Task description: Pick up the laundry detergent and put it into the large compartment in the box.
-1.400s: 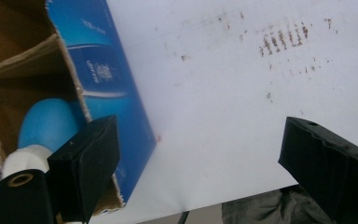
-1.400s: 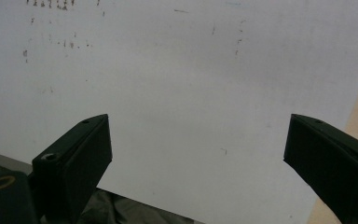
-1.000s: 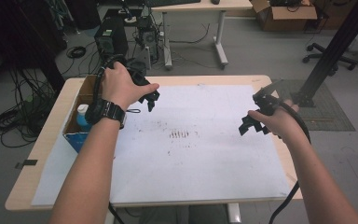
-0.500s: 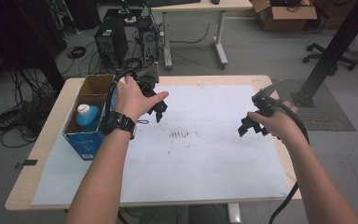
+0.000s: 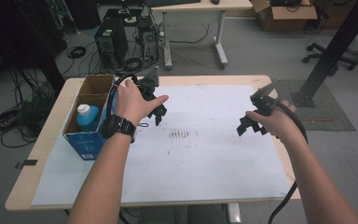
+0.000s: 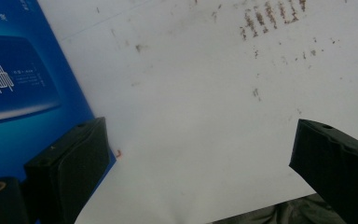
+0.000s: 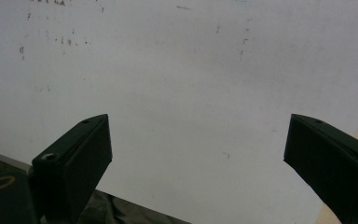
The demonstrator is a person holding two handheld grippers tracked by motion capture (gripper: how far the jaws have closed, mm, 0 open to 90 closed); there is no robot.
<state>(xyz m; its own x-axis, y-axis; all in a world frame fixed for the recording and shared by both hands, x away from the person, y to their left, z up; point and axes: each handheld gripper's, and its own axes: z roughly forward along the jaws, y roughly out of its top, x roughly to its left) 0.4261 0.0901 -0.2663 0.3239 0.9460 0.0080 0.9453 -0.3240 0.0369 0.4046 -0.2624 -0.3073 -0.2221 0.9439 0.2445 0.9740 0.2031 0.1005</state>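
A blue cardboard box point(image 5: 89, 122) stands open-topped at the table's left, with a blue bottle point(image 5: 87, 116) with a white cap inside it. My left gripper point(image 5: 158, 112) hovers just right of the box over the white sheet point(image 5: 205, 158), jaws wide apart and empty; the box's blue side point(image 6: 23, 88) is beside its left jaw. My right gripper point(image 5: 247, 127) hangs over the sheet's right part, also open with nothing between its jaws. Brown smudge marks point(image 5: 179, 134) lie on the sheet between the two grippers, also seen from the left gripper point(image 6: 270, 16).
The white sheet covers most of the wooden table point(image 5: 42, 154). Beyond the far edge are computer towers point(image 5: 112, 39), cables on the floor point(image 5: 14, 116), another desk and a black post point(image 5: 335, 46) at the right.
My left hand and gripper have moved right, away from above the box and out over the sheet. The box with the bottle now stands uncovered. The right gripper has hardly moved.
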